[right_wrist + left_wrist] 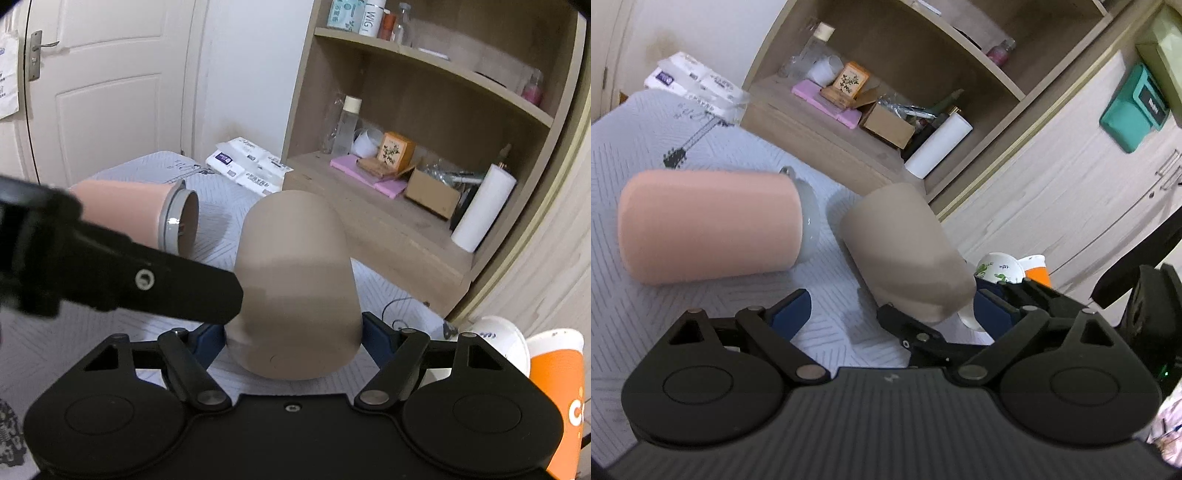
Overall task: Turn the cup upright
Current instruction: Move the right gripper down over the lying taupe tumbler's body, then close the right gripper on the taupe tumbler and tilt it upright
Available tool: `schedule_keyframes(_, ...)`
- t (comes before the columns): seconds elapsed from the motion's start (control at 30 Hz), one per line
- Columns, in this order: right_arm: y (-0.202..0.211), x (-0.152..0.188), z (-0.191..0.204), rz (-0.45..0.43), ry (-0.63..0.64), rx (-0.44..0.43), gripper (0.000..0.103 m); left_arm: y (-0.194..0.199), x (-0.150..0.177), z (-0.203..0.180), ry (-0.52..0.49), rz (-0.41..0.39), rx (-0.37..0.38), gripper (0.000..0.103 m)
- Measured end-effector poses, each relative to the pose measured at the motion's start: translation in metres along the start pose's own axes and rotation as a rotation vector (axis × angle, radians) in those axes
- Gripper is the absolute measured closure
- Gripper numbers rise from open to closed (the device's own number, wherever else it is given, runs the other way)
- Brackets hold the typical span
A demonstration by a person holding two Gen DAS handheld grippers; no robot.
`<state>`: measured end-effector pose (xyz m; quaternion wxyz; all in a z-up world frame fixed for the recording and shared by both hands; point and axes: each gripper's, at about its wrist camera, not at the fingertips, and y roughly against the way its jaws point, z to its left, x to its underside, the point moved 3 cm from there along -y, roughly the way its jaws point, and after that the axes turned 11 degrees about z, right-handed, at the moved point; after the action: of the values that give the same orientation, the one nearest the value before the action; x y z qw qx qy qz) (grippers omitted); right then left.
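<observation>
A taupe cup (pixel 295 280) is tilted, its closed bottom toward the right wrist camera and its far end toward the shelf. My right gripper (pixel 293 334) is shut on it near that bottom, blue pads (pixel 376 336) on both sides. The same cup shows in the left wrist view (pixel 905 254), held above the cloth. My left gripper (pixel 892 310) is open and empty, its jaws wide apart just below the cup; one of its fingers (pixel 147 280) reaches up to the cup's left side. A pink cup (pixel 709 225) lies on its side on the cloth.
The table has a grey patterned cloth (pixel 646 314). A white floral cup (pixel 999 267) and an orange paper cup (pixel 557 398) stand at the right. A wooden shelf unit (pixel 406 206) with boxes, bottles and a paper roll (pixel 484 206) stands behind. Tissue packs (pixel 247 162) lie at the far edge.
</observation>
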<state>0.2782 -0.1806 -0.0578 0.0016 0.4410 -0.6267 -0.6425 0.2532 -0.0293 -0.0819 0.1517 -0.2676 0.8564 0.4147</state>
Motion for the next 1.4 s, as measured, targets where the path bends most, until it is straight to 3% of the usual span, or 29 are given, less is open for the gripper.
schedule_keyframes(0.43, 0.02, 0.028, -0.007, 0.041, -0.254, -0.134, 0.022, 0.009, 0.012, 0.006, 0.069, 0.06, 0.124, 0.008)
schedule_keyframes(0.63, 0.033, 0.046, -0.004, 0.076, -0.364, -0.212, 0.022, 0.014, 0.026, 0.011, 0.093, 0.088, 0.142, 0.01)
schedule_keyframes(0.7, 0.039, 0.053, 0.0, 0.088, -0.379, -0.224, 0.022, 0.014, 0.031, 0.013, 0.105, 0.106, 0.156, 0.012)
schedule_keyframes(0.77, 0.044, 0.059, 0.005, 0.088, -0.376, -0.217, 0.022, 0.016, 0.035, 0.019, 0.155, 0.107, 0.158, 0.026)
schedule_keyframes(0.8, 0.046, 0.062, 0.006, 0.084, -0.384, -0.208, 0.022, 0.017, 0.037, 0.021, 0.168, 0.109, 0.157, 0.027)
schedule_keyframes(0.9, 0.053, 0.069, 0.013, 0.083, -0.377, -0.19, 0.022, 0.02, 0.042, 0.02, 0.162, 0.119, 0.157, 0.027)
schedule_keyframes(1.07, 0.061, 0.075, 0.019, 0.105, -0.409, -0.214, 0.022, 0.018, 0.051, 0.02, 0.181, 0.185, 0.221, 0.027)
schedule_keyframes(1.4, 0.067, 0.083, 0.02, 0.191, -0.445, -0.288, 0.021, 0.016, 0.06, 0.017, 0.134, 0.258, 0.223, 0.023)
